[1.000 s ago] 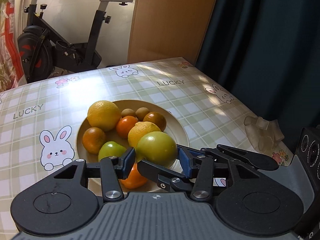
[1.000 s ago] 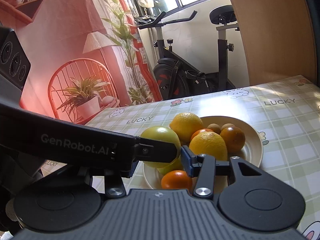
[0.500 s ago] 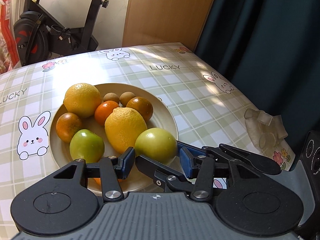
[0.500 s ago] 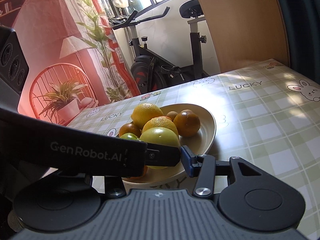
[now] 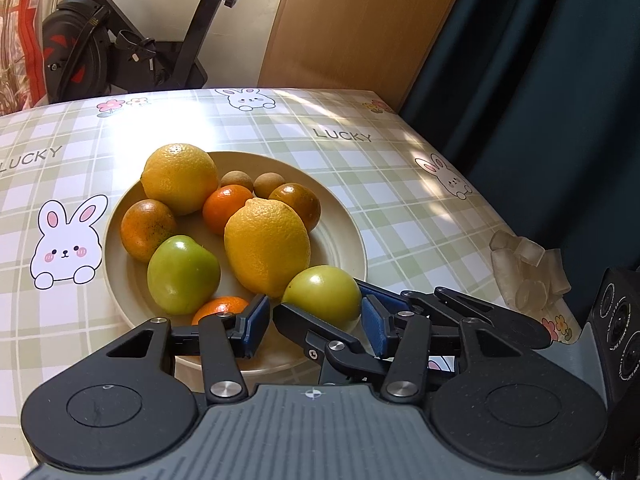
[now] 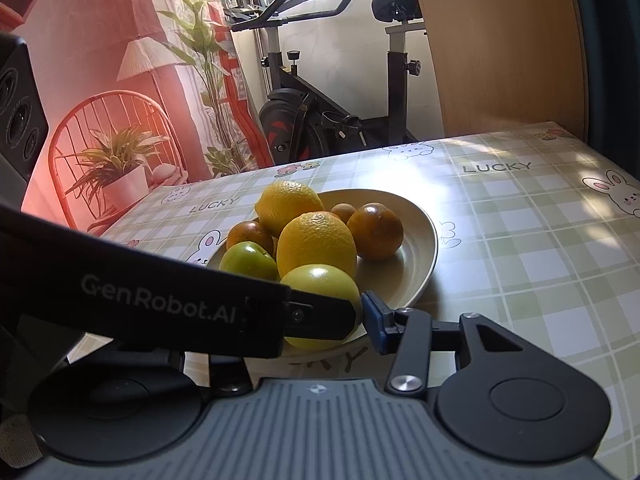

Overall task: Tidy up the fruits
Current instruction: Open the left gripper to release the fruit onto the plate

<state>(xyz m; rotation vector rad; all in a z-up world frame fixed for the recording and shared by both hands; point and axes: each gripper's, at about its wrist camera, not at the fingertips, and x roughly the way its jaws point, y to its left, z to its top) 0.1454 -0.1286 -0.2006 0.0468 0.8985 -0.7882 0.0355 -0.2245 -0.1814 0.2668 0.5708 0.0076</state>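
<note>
A beige plate point(image 5: 352, 232) on the checked tablecloth holds two yellow lemons point(image 5: 266, 246), several oranges, two small brown fruits point(image 5: 236, 180) and a green apple point(image 5: 182, 274). A second green apple point(image 5: 324, 292) sits low at the plate's near rim, and my right gripper point(image 5: 322, 304), coming in from the right, is shut on it. My left gripper point(image 5: 314, 324) straddles that apple and the right gripper's near finger. Its jaws are opening and its blue pads point(image 5: 254, 320) stand off the fruit. In the right wrist view the left gripper's finger point(image 6: 180, 304) hides my right gripper's left finger.
A crumpled clear plastic piece point(image 5: 528, 276) lies near the table's right edge, with a dark curtain point(image 5: 540, 100) behind it. Beyond the far edge stand an exercise bike point(image 5: 120, 48), a wooden panel point(image 5: 360, 20) and a chair with a potted plant point(image 6: 108, 160).
Both grippers have come down with the green apple, from above the piled fruit to the plate's near rim. The left gripper's pads have spread slightly.
</note>
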